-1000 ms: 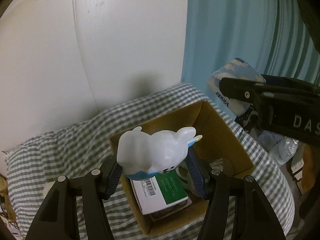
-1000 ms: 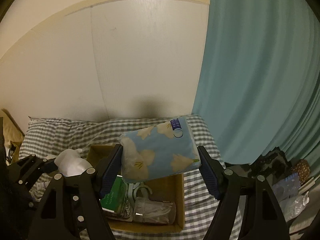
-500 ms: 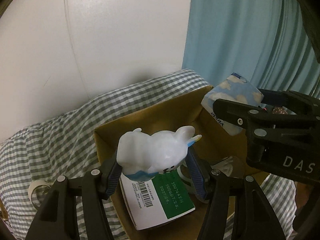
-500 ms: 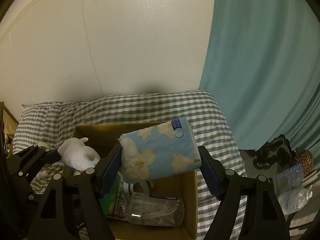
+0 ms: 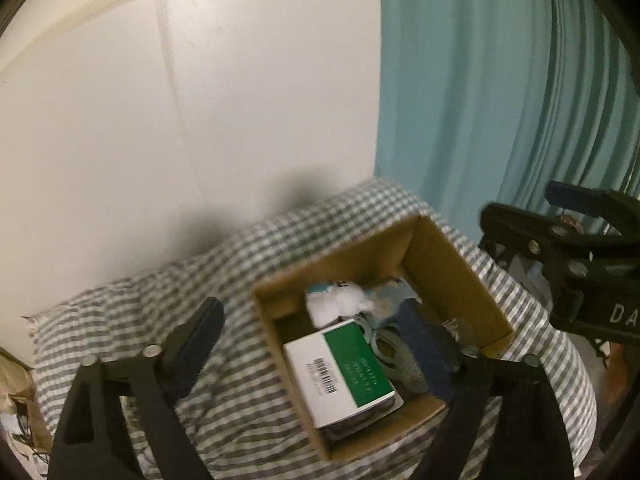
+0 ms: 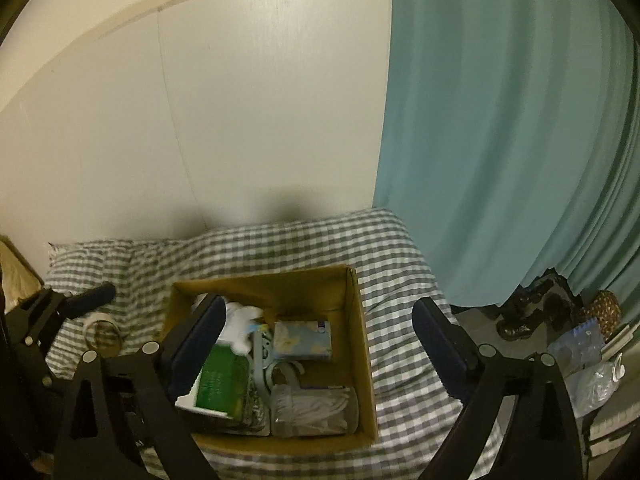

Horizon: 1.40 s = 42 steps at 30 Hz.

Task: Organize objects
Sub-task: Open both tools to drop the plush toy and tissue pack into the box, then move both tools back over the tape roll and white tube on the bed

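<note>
The main risk from here is judged to be the crowding inside the cardboard box point(image 6: 362, 344): the white toy point(image 6: 242, 326) lies on top of the green-and-white carton point(image 6: 222, 380) and partly against the scissors point(image 6: 264, 356), so it could roll or slip down between them, and any new item dropped in carelessly may land on the blue tissue pack point(image 6: 304, 342) or the clear jar of cotton swabs point(image 6: 310, 412) and tip over the low wall. A roll of tape point(image 6: 103, 330) sits out on the checked blanket point(image 6: 320, 240), just left of the box; reaching for it low could snag the soft cloth and drag the box. The left gripper point(image 5: 316, 348) hovers above the box's near left corner, fingers spread wide and holding nothing. The right gripper point(image 6: 316, 348) hangs over the box, tilted down, fingers likewise wide and empty.
</note>
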Motion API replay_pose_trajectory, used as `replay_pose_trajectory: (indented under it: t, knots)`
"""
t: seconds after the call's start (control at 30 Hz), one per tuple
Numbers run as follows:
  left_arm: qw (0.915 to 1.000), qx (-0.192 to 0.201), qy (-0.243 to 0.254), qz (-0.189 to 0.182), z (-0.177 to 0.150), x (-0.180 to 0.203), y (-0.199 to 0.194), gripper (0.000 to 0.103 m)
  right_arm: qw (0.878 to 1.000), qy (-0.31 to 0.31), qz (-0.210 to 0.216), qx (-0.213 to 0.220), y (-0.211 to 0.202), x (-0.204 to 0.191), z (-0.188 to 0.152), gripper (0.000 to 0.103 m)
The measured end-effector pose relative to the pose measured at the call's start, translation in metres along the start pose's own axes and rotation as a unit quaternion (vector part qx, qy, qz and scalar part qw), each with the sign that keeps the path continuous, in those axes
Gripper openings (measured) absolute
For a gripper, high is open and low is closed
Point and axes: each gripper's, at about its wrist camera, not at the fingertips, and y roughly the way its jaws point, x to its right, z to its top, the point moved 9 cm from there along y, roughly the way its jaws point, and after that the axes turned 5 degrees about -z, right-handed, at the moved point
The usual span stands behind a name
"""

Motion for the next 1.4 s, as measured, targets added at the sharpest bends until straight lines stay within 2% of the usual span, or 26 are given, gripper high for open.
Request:
replay_pose_trajectory:
  t: [0.2, 0.27, 0.43, 0.6, 0.83, 1.07, 1.23, 1.4]
  knots:
    - [0.9989, 0.041, -0.019, 0.01, 0.011, -0.028, -0.069, 0.097, 0.999, -0.011, -0.012, 0.041, -0.068, -0.019, 0.007, 0.097]
    - [0.9979, 0.057, -0.023, 0.02, 0.012, -0.038, -0.096, 0.102, 0.998, -0.017, -0.014, 0.052, -0.091, -0.03, 0.008, 0.098]
    - [0.9951, 0.084, -0.038, 0.036, 0.005, -0.066, -0.156, 0.103, 0.996, -0.042, -0.012, 0.076, -0.144, -0.07, 0.009, 0.098]
    - [0.9908, 0.108, -0.061, 0.055, -0.013, -0.106, -0.207, 0.103, 0.993, -0.068, 0.002, 0.101, -0.194, -0.123, 0.004, 0.098]
    - [0.9857, 0.112, -0.089, 0.089, -0.058, -0.169, -0.245, 0.103, 0.989, -0.093, 0.033, 0.109, -0.222, -0.199, -0.017, 0.099]
    - [0.9797, 0.084, -0.122, 0.136, -0.12, -0.246, -0.234, 0.103, 0.988, -0.115, 0.064, 0.076, -0.186, -0.273, -0.053, 0.1]
    - [0.971, 0.065, -0.142, 0.181, -0.166, -0.29, -0.21, 0.103, 0.989, -0.131, 0.066, 0.033, -0.134, -0.318, -0.089, 0.1]
    - [0.9668, 0.041, -0.159, 0.196, -0.201, -0.317, -0.17, 0.103, 0.988, -0.14, 0.059, -0.019, -0.073, -0.343, -0.127, 0.1]
